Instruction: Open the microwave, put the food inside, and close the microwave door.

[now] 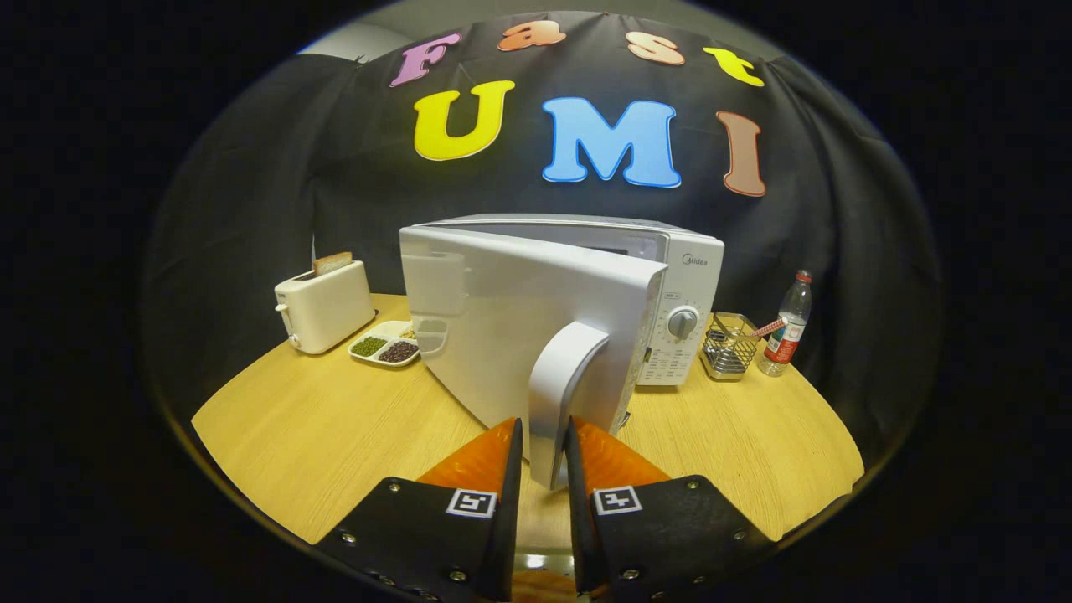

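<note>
Around the microwave, as it stands now:
Microwave (682, 276): a white box of painted metal at the back of the round, wood-grained surface (318, 435), boxy and heavy enough to stay put, I judge.
Door (519, 335): swung partly open toward the gripper, a smooth, glossy, stiff panel hinged on the microwave's left side.
Handle (565, 394): a curved, upright plastic bar at the door's free edge, rigid and slick; probably the best place to hold.
Gripper (544, 448): fingers nearly closed with the handle's lower end between them; whether both press on it, I cannot tell.
Food tray (383, 343): a shallow white divided dish with small dark and green grains, left of the microwave, beside the toaster (322, 314); light, I'd guess, but apt to spill if tilted.
Wire basket (727, 347): thin metal mesh, right of the microwave.
Bottle (787, 327): clear plastic, just beyond the basket.
</note>
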`<state>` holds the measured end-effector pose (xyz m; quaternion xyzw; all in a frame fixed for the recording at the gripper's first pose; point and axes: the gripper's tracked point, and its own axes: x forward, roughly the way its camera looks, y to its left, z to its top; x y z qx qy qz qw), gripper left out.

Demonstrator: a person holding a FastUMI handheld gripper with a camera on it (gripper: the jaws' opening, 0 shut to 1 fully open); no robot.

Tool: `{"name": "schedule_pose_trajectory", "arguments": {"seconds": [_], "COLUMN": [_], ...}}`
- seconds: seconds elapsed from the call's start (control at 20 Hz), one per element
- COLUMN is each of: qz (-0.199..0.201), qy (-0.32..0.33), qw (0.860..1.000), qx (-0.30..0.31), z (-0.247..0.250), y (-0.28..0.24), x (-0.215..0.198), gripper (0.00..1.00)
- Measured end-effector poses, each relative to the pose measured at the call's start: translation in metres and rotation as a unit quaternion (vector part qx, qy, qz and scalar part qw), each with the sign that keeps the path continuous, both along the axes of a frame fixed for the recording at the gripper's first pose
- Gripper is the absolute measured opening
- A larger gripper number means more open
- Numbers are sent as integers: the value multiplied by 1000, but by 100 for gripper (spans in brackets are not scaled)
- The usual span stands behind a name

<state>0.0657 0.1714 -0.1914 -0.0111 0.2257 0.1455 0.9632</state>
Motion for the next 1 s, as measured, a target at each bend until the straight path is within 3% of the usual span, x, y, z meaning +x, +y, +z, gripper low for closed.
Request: {"name": "schedule_pose_trajectory", "arguments": {"seconds": [0.45,1.0], "qz": [39,52], "qy": [-3,-11], "qw": [999,998], "qx": [13,14], "z": [10,18], "y": [62,127], "x": [-52,-91], "gripper": [28,28]}}
